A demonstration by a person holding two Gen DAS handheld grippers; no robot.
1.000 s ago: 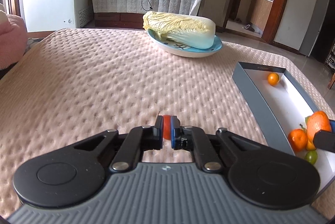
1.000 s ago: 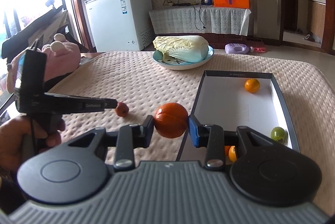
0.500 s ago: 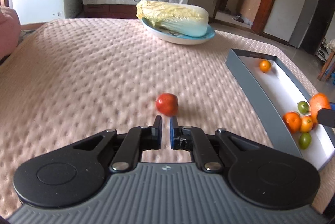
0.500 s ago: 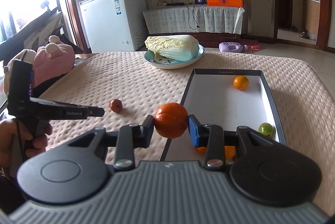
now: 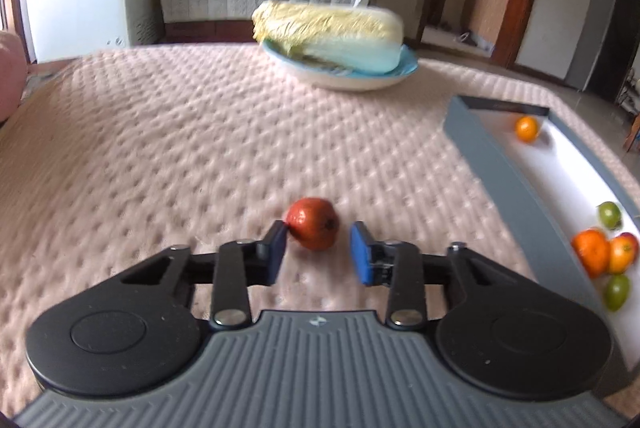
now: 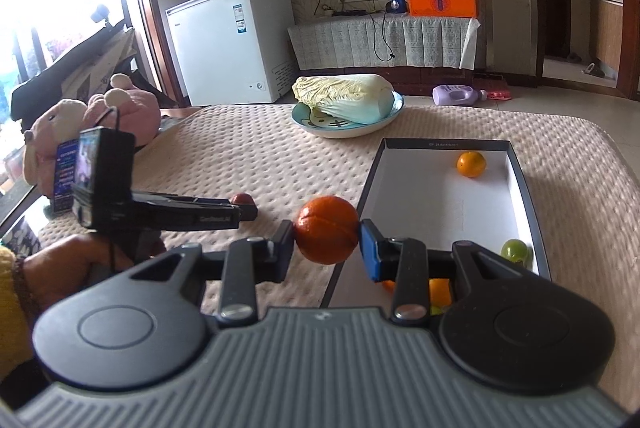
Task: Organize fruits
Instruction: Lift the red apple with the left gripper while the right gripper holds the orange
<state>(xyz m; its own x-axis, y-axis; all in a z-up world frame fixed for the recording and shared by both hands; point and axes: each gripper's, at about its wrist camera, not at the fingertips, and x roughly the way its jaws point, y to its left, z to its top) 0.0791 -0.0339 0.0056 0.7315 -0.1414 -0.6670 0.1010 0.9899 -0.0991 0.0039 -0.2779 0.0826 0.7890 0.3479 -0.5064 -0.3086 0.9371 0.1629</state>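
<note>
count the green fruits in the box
2 show in the left wrist view: one green fruit by the box's right wall, another nearer, beside the orange pile. More may sit hidden past the frame edge.

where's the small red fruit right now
In the left wrist view the small red fruit lies on the pink quilted cover, between the open fingers of the left gripper, left of the grey tray.

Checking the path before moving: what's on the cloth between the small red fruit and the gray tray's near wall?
Nothing: in the left wrist view, only bare pink quilted cloth lies between the small red fruit and the gray tray.
</note>
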